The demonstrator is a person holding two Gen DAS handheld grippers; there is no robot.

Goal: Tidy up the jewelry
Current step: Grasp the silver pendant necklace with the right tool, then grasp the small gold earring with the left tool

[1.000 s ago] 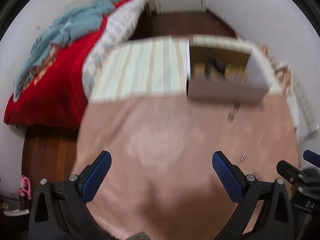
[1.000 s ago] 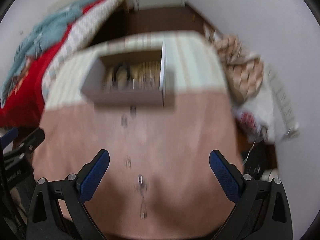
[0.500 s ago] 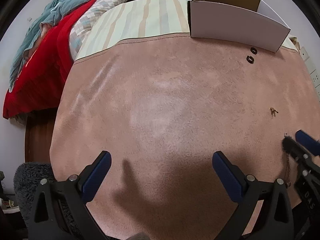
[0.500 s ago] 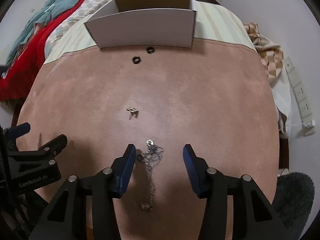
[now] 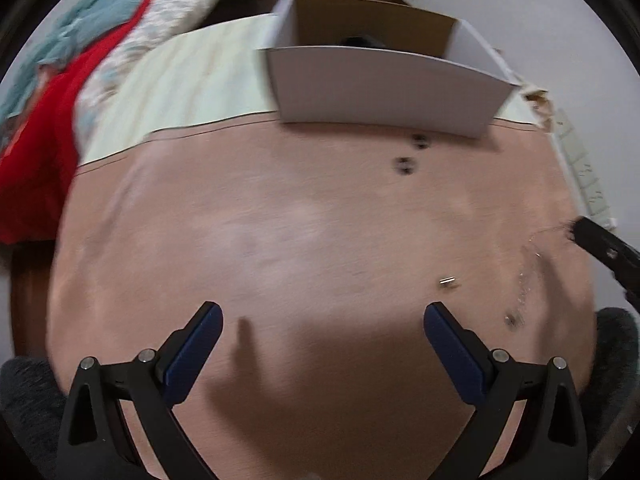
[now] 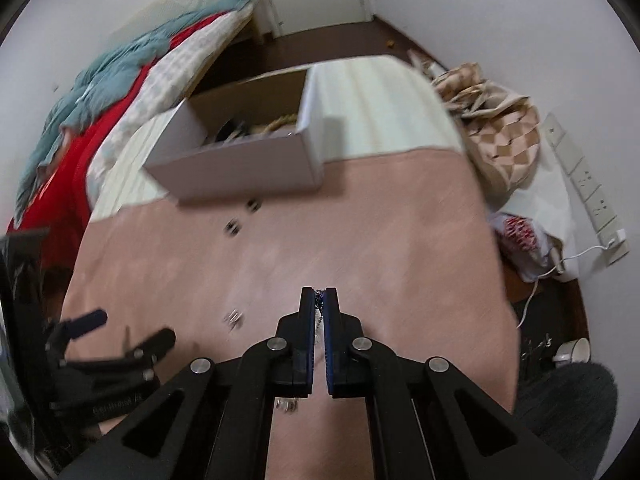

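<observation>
My right gripper (image 6: 319, 294) is shut on a thin silver chain (image 6: 319, 320) and holds it above the pink cloth; the chain hangs down between the fingers. In the left wrist view the chain (image 5: 530, 256) dangles from the right gripper (image 5: 576, 228) at the far right. My left gripper (image 5: 322, 340) is open and empty over the cloth. An open white cardboard box (image 6: 240, 160) with jewelry inside stands at the back. Two dark rings (image 6: 242, 218) lie in front of it. A small earring (image 6: 234, 318) lies on the cloth.
The pink cloth (image 5: 280, 240) covers the table, with a striped cloth (image 6: 380, 108) behind. A bed with red and teal covers (image 6: 100, 92) is on the left. Bags (image 6: 492, 128) and a wall power strip (image 6: 588, 192) are on the right.
My right gripper closed on the silver chain and lifted it off the cloth. Both views tilted up, so the box interior shows again. The left gripper stayed open.
</observation>
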